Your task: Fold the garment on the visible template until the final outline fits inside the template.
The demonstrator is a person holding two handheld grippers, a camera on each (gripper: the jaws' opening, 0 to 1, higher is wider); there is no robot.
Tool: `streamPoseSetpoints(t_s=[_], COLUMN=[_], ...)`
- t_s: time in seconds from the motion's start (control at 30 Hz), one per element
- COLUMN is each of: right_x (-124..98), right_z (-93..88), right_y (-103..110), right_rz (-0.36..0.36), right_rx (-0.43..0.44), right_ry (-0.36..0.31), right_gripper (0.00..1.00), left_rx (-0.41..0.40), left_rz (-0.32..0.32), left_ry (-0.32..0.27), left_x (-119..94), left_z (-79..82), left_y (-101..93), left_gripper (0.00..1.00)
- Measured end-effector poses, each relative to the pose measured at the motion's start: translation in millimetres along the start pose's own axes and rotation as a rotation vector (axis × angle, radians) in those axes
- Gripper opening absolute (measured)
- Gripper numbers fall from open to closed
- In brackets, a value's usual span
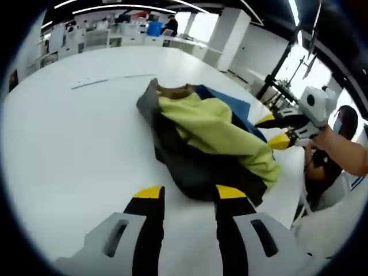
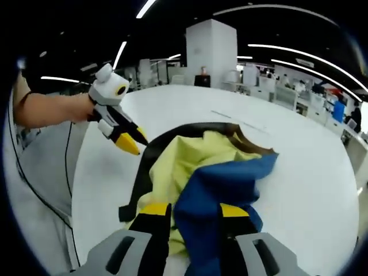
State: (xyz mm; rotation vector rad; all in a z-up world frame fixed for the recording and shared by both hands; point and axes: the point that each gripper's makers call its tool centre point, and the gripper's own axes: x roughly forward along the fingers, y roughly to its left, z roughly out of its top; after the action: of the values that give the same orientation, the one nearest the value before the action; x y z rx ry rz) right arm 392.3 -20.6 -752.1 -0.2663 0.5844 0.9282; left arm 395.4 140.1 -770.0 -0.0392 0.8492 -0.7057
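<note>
A crumpled garment (image 1: pixel 207 135) lies in a heap on the white table (image 1: pixel 69 144): yellow-green cloth on top, dark grey lining beneath, a blue part and a brown collar at the far end. My left gripper (image 1: pixel 190 194) is open just short of the dark hem, with bare table between its jaws. My right gripper (image 1: pixel 273 131) comes in from the right, held by a hand, open beside the yellow edge. In the right gripper view my right gripper (image 2: pixel 193 211) stands open with the garment's (image 2: pixel 195 158) blue fold between its jaws. The left gripper (image 2: pixel 133 144) hovers off the dark edge.
A thin line (image 1: pixel 112 80) is marked on the table beyond the garment. The table edge (image 1: pixel 287 190) runs close behind the heap on the right. A person (image 1: pixel 339 144) sits past it. Desks and a white pillar (image 2: pixel 210 49) stand far back.
</note>
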Motion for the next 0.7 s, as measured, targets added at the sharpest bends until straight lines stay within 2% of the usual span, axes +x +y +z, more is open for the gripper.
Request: streamPoseSetpoints(t_s=[0.37, 0.53, 0.7], right_x=[16, 17, 15], right_z=[-4.5, -7.8, -7.5], right_y=[5, 2, 1], right_rz=[-0.056, -0.072, -0.074], right_rx=[-0.106, -0.136, -0.172], right_ry=[0.024, 0.043, 0.043], right_gripper=[0.25, 0.17, 0.03], left_rx=[-0.002, -0.007, -0.002], left_rz=[-0.005, -0.007, -0.011], left_ry=[0.005, 0.014, 0.025], left_x=[8, 11, 11], left_z=[-2.4, -5.3, -7.4], left_y=[-7.2, -8.3, -8.7], left_gripper=[0.25, 0.22, 0.12])
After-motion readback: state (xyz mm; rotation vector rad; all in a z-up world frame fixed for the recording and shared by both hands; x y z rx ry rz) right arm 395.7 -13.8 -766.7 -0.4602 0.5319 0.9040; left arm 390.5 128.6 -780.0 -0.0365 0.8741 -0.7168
